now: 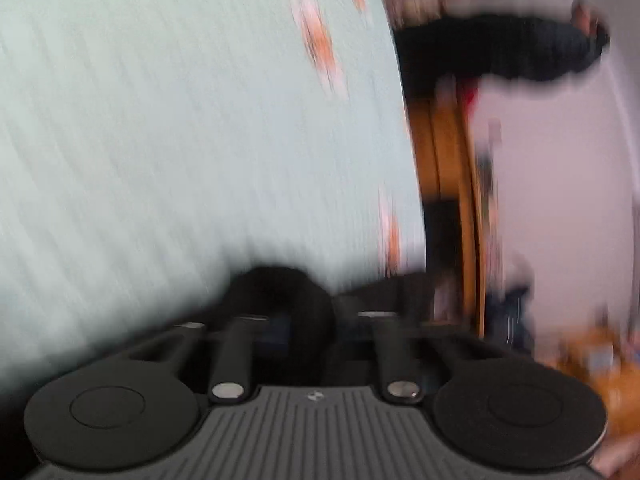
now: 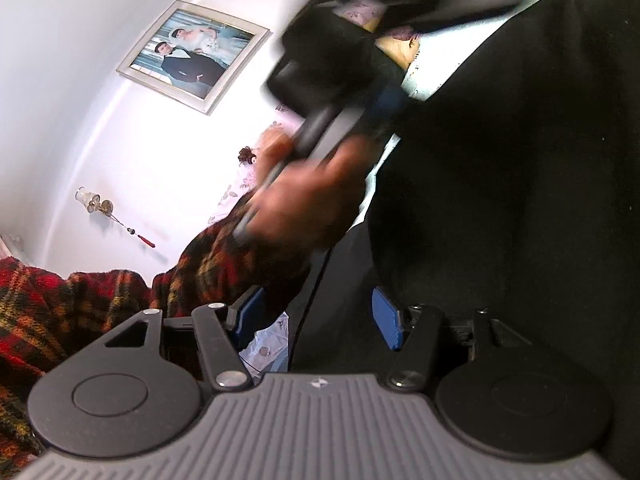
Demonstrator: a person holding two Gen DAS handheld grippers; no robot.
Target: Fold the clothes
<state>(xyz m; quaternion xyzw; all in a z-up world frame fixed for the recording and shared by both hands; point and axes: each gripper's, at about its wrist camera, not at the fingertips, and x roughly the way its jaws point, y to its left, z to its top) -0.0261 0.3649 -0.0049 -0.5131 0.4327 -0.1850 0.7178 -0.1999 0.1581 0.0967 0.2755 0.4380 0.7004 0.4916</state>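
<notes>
left wrist view is super smeared. the left gripper (image 1: 294, 304) has its fingers drawn close together with a bunch of black cloth (image 1: 280, 288) right at the tips, looks pinched but the blur means i honestly can't tell for sure. behind it is a pale green sheet (image 1: 180, 120) with little orange-pink prints, plus a wooden frame (image 1: 448, 184) at its edge.

right wrist view is clearer. the right gripper (image 2: 316, 320) has its blue pads (image 2: 386, 318) spread well apart, nothing between them, with the black garment (image 2: 520, 180) hanging just off its right side (fills that whole half). the person's left hand (image 2: 308, 204), plaid sleeve (image 2: 216, 264), holds the other gripper up near the cloth's top. framed photo (image 2: 194, 54) on the white wall (image 2: 80, 100).
</notes>
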